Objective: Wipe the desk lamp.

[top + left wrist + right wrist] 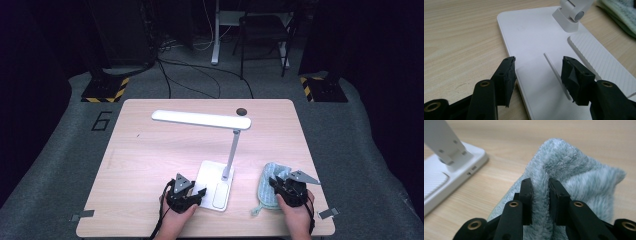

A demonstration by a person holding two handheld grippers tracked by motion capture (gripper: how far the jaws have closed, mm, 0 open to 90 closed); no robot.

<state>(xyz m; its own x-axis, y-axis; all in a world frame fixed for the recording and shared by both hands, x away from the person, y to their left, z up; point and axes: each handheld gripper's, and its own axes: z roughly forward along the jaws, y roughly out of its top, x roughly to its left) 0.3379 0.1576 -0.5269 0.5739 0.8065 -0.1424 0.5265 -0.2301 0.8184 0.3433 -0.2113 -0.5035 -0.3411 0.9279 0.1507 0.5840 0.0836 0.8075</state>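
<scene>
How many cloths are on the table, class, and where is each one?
1. The pale blue-green cloth lies near the table's front right edge, right of the desk lamp's base, with a fold pinched in the right gripper.

I see the cloth [579, 172] at centre of the right gripper view: pale blue-green, fluffy pile, soft and matt. My right gripper [540, 195] looks like matt black plastic with brass-coloured rivets. Lamp base [534, 42], upper middle of the left gripper view: smooth white plastic, slight sheen, with a ribbed white panel [599, 67] at right. Left gripper [537, 75] pads: rough black rubbery facing. Table [150, 150]: light wood grain, matt.
</scene>
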